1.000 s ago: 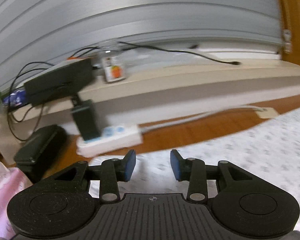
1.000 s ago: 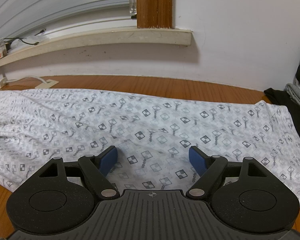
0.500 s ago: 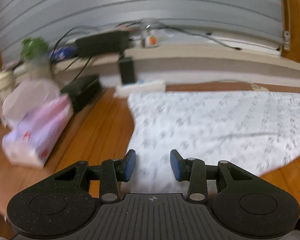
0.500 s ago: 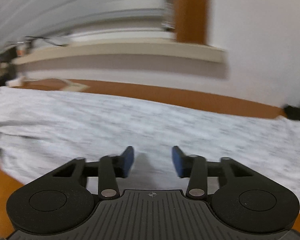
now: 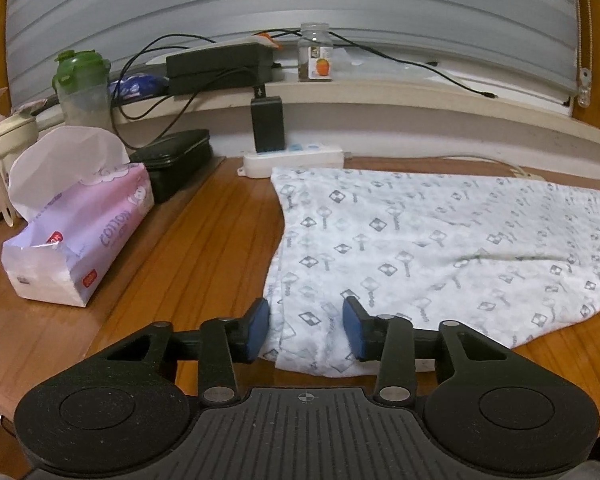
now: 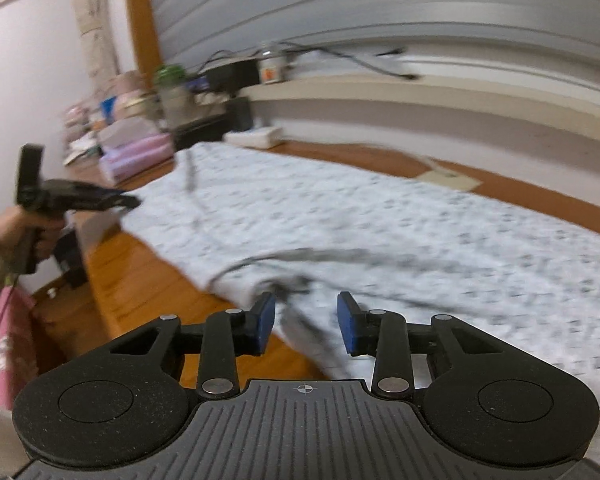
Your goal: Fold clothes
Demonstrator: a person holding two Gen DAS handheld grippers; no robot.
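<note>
A white garment [image 5: 440,248] with a grey diamond print lies spread on the wooden table [image 5: 204,248]. My left gripper [image 5: 306,328] hovers low over its near left corner. Its jaws stand apart, cloth lies flat under the gap, and the pads do not press on it. In the right wrist view the picture is blurred. My right gripper [image 6: 306,326] is over the garment's [image 6: 380,220] near edge, where a raised fold runs between the pads. Its jaws are closing, and the pads are clear of the cloth. A hand [image 6: 24,228] holds the left gripper [image 6: 134,201] at the garment's left end.
Left of the garment stand a pink tissue pack [image 5: 80,232], a black case [image 5: 172,160] and a green-lidded bottle [image 5: 82,88]. A white power strip [image 5: 296,158] with a black charger lies behind it. Cables and a jar [image 5: 315,58] sit on the sill. Pink fabric [image 6: 4,340] hangs below the table's left edge.
My left gripper swung from the sill and power strip back over the garment's left corner. My right gripper swept left along the garment, and its jaws narrowed from wide.
</note>
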